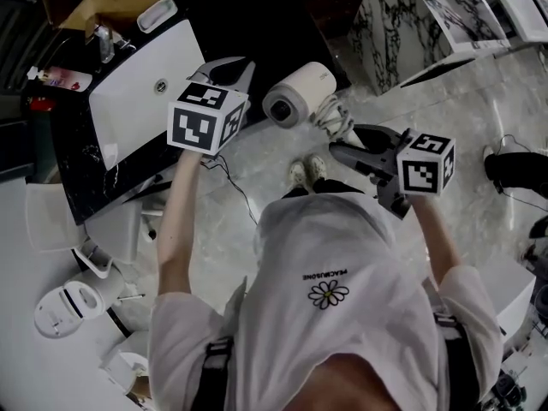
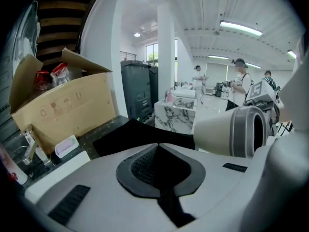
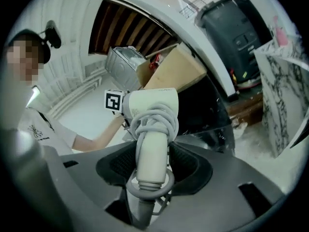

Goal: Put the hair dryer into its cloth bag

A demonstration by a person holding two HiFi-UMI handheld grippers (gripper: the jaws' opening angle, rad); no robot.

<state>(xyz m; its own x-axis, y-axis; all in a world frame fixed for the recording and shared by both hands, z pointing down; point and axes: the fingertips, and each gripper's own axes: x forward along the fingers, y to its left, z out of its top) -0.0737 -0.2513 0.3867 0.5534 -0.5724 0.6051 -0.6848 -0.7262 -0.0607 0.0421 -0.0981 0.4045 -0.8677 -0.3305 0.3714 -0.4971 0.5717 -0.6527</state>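
Note:
The white hair dryer (image 1: 300, 95) hangs in the air between my two grippers, its barrel pointing at the left one. Its cord (image 3: 154, 122) is wound round the handle. My right gripper (image 1: 347, 144) is shut on that handle, which stands upright between the pads (image 3: 186, 166). In the left gripper view the dryer's open barrel end (image 2: 231, 132) sits close at the right. My left gripper (image 1: 235, 68) is fully shut. The black cloth bag (image 2: 135, 134) spreads out from its closed tips (image 2: 158, 146) over the dark counter.
A white sink (image 1: 145, 101) is set in the black counter at the left. An open cardboard box (image 2: 63, 105) stands on that counter. A marble block (image 2: 176, 112) and a dark bin (image 2: 137, 93) stand beyond. People (image 2: 240, 83) stand far behind.

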